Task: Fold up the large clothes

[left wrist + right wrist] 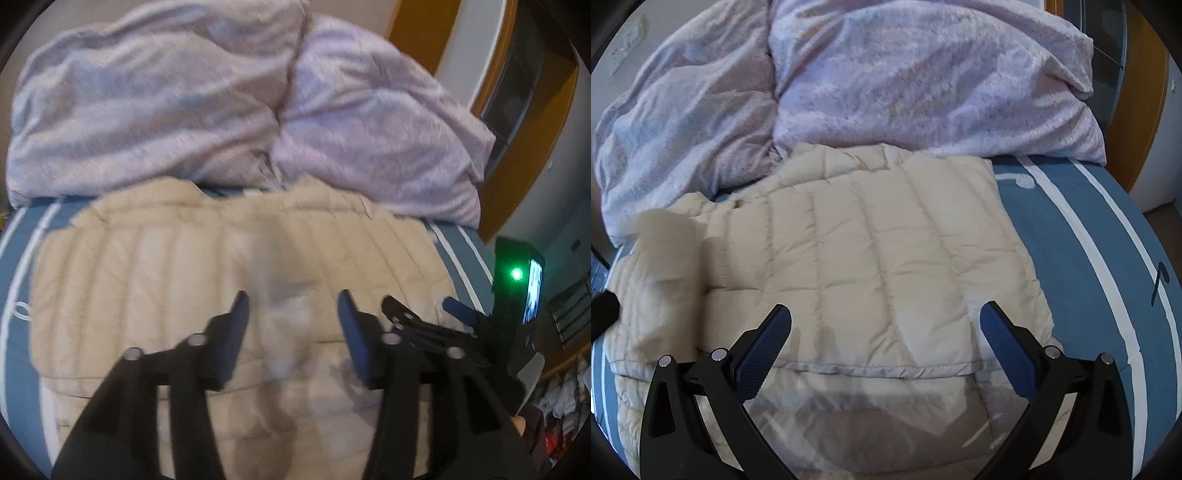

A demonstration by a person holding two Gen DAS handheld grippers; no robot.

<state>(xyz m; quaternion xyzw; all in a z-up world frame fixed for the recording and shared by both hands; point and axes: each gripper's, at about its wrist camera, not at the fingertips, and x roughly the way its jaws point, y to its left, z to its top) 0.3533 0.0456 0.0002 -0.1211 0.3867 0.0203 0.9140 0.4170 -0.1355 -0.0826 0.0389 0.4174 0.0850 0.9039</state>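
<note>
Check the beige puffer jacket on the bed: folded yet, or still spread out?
Partly folded. The jacket lies flat on the blue striped sheet, its upper layer ending in a hemmed edge over another layer beneath. Neither gripper holds it.

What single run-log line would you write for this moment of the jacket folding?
stage: fold under way | beige quilted jacket flat on blue striped bedsheet | left gripper open, empty | right gripper open, empty | lilac duvet behind

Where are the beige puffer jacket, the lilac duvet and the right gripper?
beige puffer jacket (871,258): right wrist view, on a quilted panel mid-jacket.
lilac duvet (923,92): right wrist view, on its crumpled right-hand mound.
right gripper (886,317): right wrist view, midway between the blue-padded fingertips, jaws open above the jacket.
</note>
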